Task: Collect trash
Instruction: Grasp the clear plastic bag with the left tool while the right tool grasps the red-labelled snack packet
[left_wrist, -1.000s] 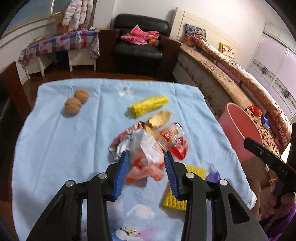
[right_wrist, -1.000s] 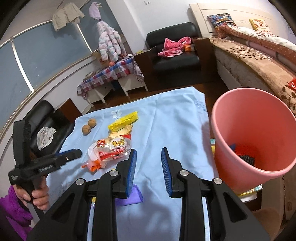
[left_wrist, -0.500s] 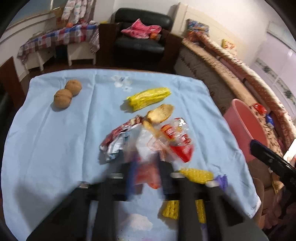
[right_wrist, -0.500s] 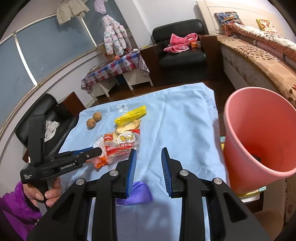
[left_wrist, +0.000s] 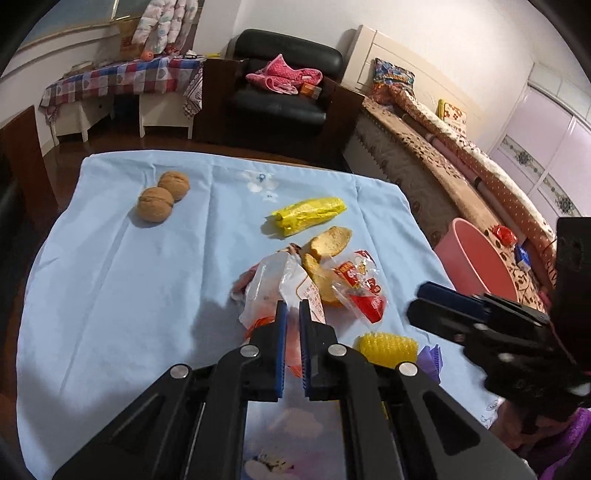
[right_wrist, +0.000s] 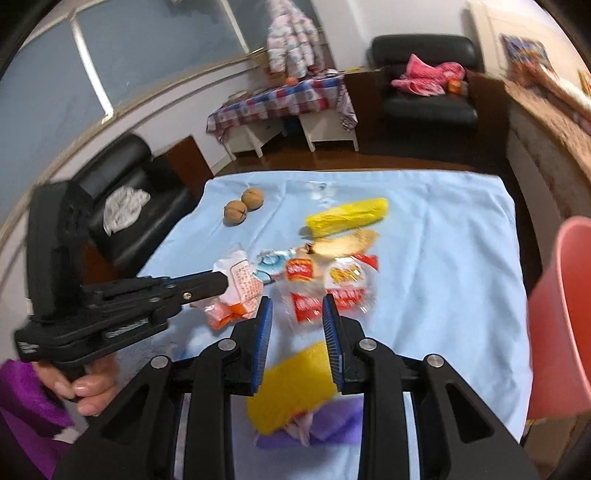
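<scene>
My left gripper (left_wrist: 290, 314) is shut on a clear-and-orange plastic wrapper (left_wrist: 273, 284) and holds it just above the blue cloth; the right wrist view shows this wrapper (right_wrist: 236, 291) pinched at its tips. My right gripper (right_wrist: 297, 314) is open and empty, above a yellow sponge (right_wrist: 291, 387) and a purple scrap (right_wrist: 332, 424). A red-and-clear bread bag (left_wrist: 358, 288) and a yellow bag (left_wrist: 310, 214) lie mid-table. The pink bin (left_wrist: 476, 258) stands off the table's right edge.
Two walnuts (left_wrist: 162, 195) sit at the far left of the blue tablecloth (left_wrist: 110, 295). A bread piece (left_wrist: 328, 240) lies by the wrappers. A black armchair (left_wrist: 280, 88), a checked side table and a bed lie beyond.
My left gripper has closed on the clear-and-orange wrapper and lifted it. My right gripper has swung left from the pink bin to over the yellow sponge and opened wider.
</scene>
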